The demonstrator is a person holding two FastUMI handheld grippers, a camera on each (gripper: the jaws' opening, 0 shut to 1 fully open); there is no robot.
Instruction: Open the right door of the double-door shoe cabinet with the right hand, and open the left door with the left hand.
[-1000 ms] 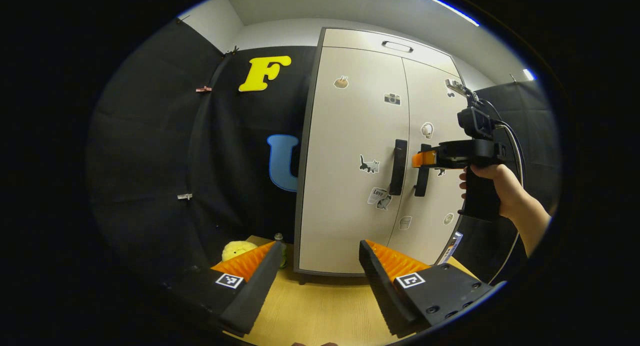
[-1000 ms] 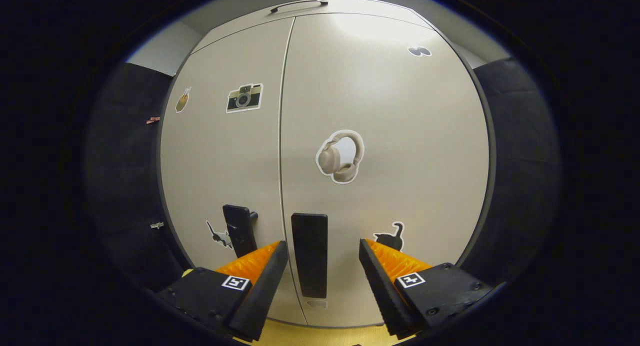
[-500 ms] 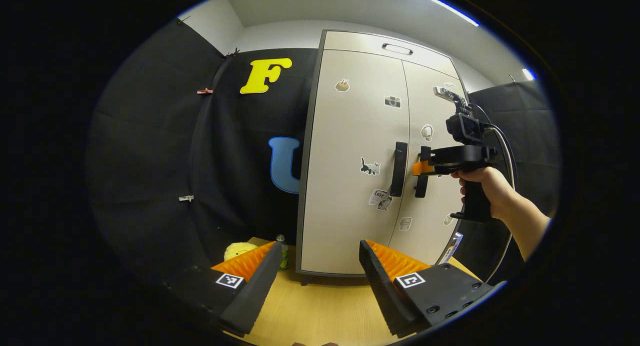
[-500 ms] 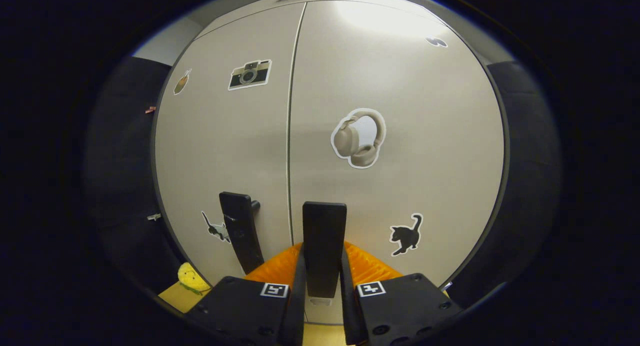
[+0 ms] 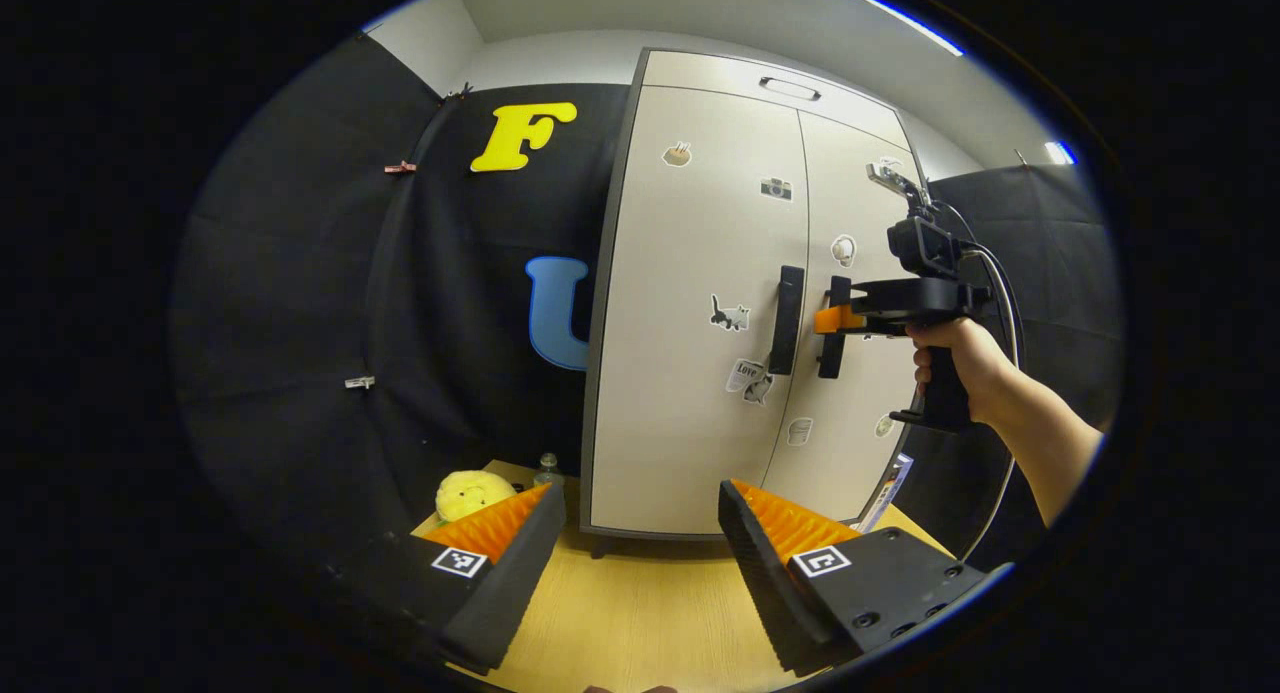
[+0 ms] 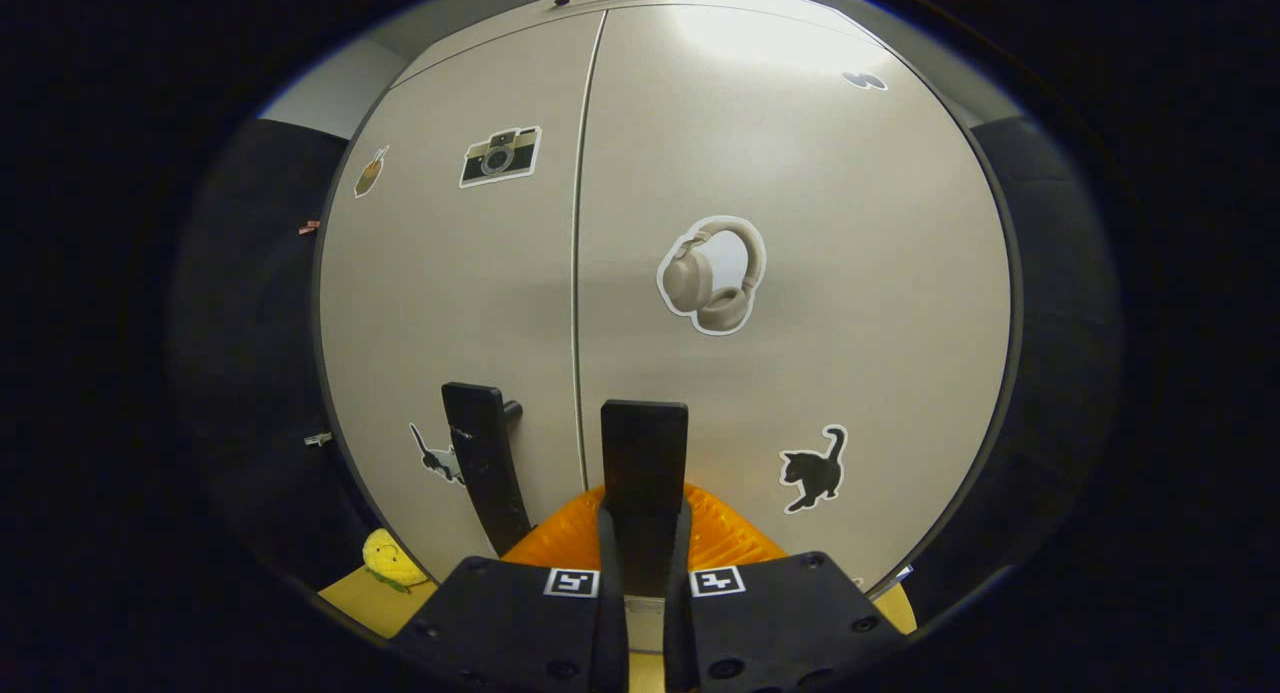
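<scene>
The beige double-door shoe cabinet (image 5: 690, 323) stands upright with both doors closed. In the right gripper view the right door (image 6: 800, 273) fills the middle, and my right gripper (image 6: 645, 543) is shut on its black vertical handle (image 6: 643, 453). The left door's black handle (image 6: 485, 468) stands just to its left. In the left gripper view my left gripper (image 5: 640, 533) is open and well back from the cabinet, low over the wooden floor. There the left door handle (image 5: 787, 319) is free, and a hand (image 5: 960, 358) holds the right gripper (image 5: 833, 320) against the right handle (image 5: 829, 328).
A yellow plush toy (image 5: 470, 493) and a small bottle (image 5: 546, 466) sit on the wooden floor (image 5: 640, 613) left of the cabinet. Black cloth walls close in both sides. A drawer with a slim handle (image 5: 790, 88) tops the cabinet.
My right gripper closed on the right door handle over the last second. The left gripper pulled back a little and stayed open. Both doors still look closed.
</scene>
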